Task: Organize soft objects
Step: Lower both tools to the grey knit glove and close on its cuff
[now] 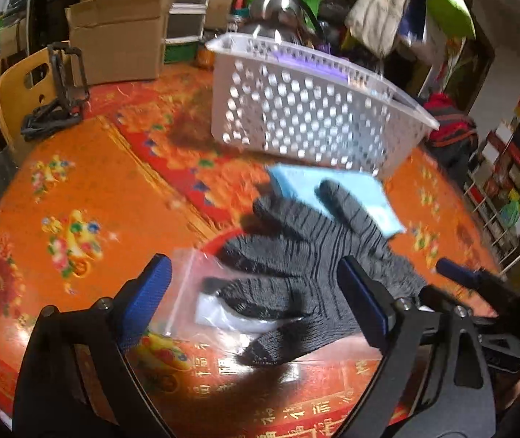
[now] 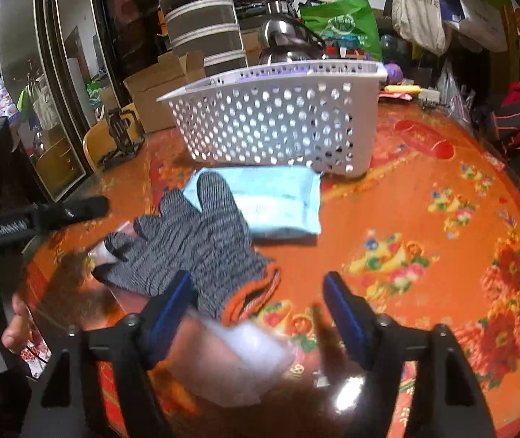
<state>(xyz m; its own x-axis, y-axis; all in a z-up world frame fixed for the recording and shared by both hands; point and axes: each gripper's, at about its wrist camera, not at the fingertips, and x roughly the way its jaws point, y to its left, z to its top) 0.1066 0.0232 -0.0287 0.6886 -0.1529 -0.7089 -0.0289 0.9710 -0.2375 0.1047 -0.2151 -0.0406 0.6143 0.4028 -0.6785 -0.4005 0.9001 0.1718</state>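
Hovering tilted over the glove (image 1: 307, 255), both tongs gaping

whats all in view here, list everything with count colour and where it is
glove: one, grey knit with orange cuff, flat on the table, overlapping the cloth and a bag
cloth: one, light blue, folded, just in front of the basket
clear bags: two, see-through with white contents, one under the glove's fingers, one by its cuff
basket: one, white perforated plastic, behind the cloth
table: one, orange and red flowered cover
cardboard box: one, brown, far left of the table
kettle: one, steel, behind the basket
chair: one, wooden, left edge
left gripper: black with blue pads, open above the glove
right gripper: same colours, open over the cuff
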